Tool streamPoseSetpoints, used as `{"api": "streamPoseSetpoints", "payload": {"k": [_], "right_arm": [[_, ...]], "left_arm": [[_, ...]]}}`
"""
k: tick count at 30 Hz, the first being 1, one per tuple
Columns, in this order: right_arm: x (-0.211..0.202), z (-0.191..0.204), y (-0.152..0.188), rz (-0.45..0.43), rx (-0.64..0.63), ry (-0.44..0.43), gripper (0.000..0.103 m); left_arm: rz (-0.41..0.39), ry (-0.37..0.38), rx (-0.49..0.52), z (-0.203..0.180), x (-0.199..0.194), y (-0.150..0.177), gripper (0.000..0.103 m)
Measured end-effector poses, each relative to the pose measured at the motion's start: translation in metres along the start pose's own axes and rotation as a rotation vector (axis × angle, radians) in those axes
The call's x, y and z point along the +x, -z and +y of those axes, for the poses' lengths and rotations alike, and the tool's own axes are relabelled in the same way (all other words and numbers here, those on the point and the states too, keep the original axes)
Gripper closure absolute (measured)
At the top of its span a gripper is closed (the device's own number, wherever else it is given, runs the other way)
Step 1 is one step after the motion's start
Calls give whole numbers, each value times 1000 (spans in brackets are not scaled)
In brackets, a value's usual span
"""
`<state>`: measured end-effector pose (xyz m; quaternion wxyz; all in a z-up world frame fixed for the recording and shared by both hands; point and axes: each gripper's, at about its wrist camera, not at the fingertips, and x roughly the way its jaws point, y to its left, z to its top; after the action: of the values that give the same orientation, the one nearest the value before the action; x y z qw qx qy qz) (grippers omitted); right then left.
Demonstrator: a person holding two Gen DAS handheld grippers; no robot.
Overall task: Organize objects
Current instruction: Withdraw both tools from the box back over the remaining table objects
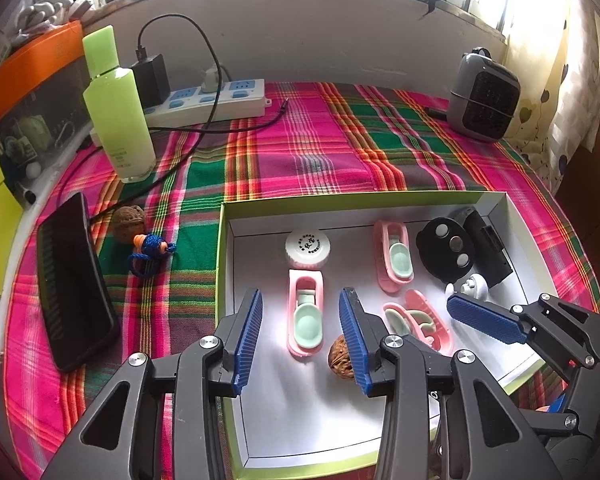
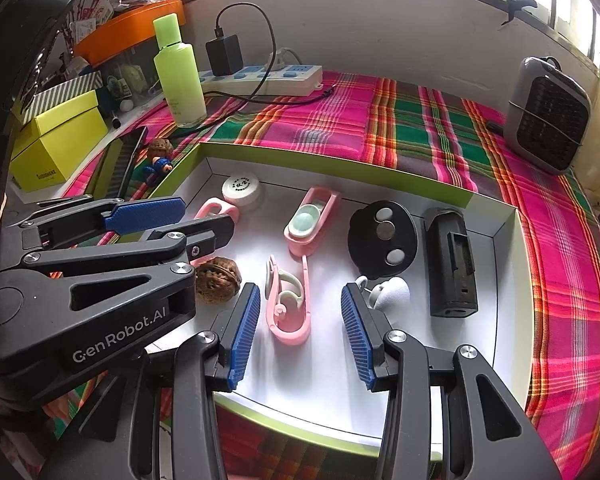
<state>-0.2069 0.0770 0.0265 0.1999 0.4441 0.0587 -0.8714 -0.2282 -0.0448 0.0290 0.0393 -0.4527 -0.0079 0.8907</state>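
Pink clips sit in the white tray: one pink clip lies loose between the left gripper fingers, jaws apart, touching nothing. Right gripper also gapes around another pink clip, not pinching. A walnut sits between both grippers.

The cloth is woven, with bright checks. On it sits a paper tray that is white and smooth inside. In the tray lie pink clips of shiny plastic, a rough brown walnut and a matt black disc with metal buttons. Behind the tray stands a smooth, glossy green bottle.
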Motion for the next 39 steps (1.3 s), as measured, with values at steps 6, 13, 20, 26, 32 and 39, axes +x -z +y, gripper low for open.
{"api": "streamPoseSetpoints", "payload": {"k": [6, 13, 20, 26, 32, 39], "right_arm": [[-10, 1, 2, -17, 2, 2, 59], [-21, 3, 6, -37, 10, -3, 59], [-35, 9, 15, -68, 9, -6, 59], [-53, 10, 25, -100, 22, 2, 59], [-74, 11, 35, -141, 39, 7, 59], [-86, 13, 50, -156, 48, 22, 59]], "left_arm": [[-13, -4, -10, 2, -13, 4, 64], [-25, -3, -22, 4, -28, 11, 64], [-54, -10, -24, 4, -45, 22, 64], [-72, -2, -48, 7, -58, 35, 64], [-85, -1, -52, 6, -71, 51, 64], [-95, -8, -63, 8, -85, 69, 64]]}}
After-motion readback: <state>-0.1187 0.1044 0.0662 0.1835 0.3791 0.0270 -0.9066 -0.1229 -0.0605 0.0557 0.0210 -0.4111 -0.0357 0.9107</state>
